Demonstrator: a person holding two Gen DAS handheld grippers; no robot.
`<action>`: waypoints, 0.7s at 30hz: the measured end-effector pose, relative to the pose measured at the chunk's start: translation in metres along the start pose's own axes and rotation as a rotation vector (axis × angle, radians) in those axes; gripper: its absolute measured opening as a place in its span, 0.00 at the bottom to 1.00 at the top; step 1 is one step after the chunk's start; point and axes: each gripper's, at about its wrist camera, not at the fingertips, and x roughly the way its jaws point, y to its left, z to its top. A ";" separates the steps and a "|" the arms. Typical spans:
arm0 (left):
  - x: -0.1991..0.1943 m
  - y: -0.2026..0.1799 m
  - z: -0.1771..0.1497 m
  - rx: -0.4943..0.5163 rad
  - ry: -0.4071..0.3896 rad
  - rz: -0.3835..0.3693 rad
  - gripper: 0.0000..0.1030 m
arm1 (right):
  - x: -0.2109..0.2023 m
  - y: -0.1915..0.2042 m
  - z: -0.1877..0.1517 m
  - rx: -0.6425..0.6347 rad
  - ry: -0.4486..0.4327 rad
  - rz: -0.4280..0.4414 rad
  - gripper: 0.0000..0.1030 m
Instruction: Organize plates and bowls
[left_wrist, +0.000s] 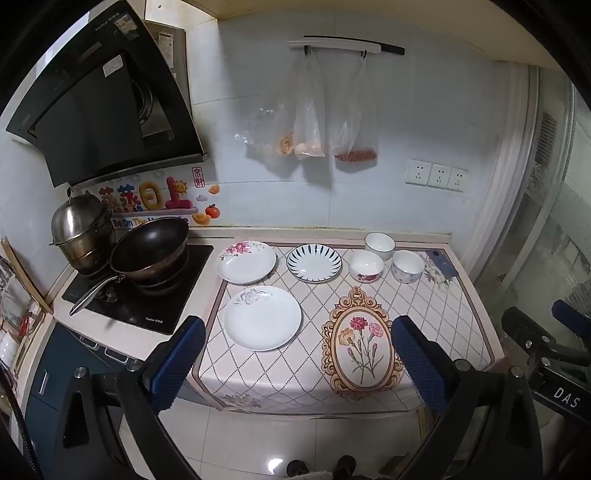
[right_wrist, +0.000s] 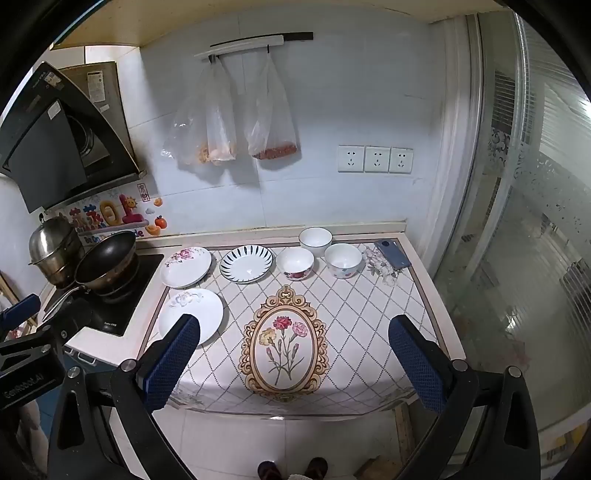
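Three plates lie on the patterned counter mat: a white plate with a grey flower (left_wrist: 262, 318) (right_wrist: 192, 315) nearest, a pink-flowered plate (left_wrist: 246, 261) (right_wrist: 186, 266) behind it, and a blue-striped plate (left_wrist: 314, 263) (right_wrist: 246, 264) to its right. Three bowls stand at the back right: a red-flowered one (left_wrist: 366, 266) (right_wrist: 295, 263), a plain white one (left_wrist: 379, 246) (right_wrist: 315, 240) and a dotted one (left_wrist: 407, 266) (right_wrist: 343, 260). My left gripper (left_wrist: 297, 362) and right gripper (right_wrist: 295, 363) hang open in front of the counter's edge, both empty and clear of the dishes.
A wok (left_wrist: 149, 249) and a steel pot (left_wrist: 82, 230) sit on the black hob at the left. A phone (left_wrist: 441, 262) (right_wrist: 392, 254) lies at the mat's back right corner. Plastic bags (left_wrist: 314, 122) hang on the wall; a glass door (right_wrist: 535, 258) stands right.
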 end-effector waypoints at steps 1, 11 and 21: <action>0.000 0.000 0.000 -0.002 0.001 -0.001 1.00 | 0.000 0.000 0.000 0.000 -0.001 0.000 1.00; 0.000 0.000 -0.001 0.002 0.004 -0.001 1.00 | -0.001 -0.002 -0.001 -0.001 0.001 0.004 1.00; -0.003 -0.002 -0.006 0.006 0.002 -0.002 1.00 | -0.003 0.000 -0.001 -0.006 0.000 -0.001 1.00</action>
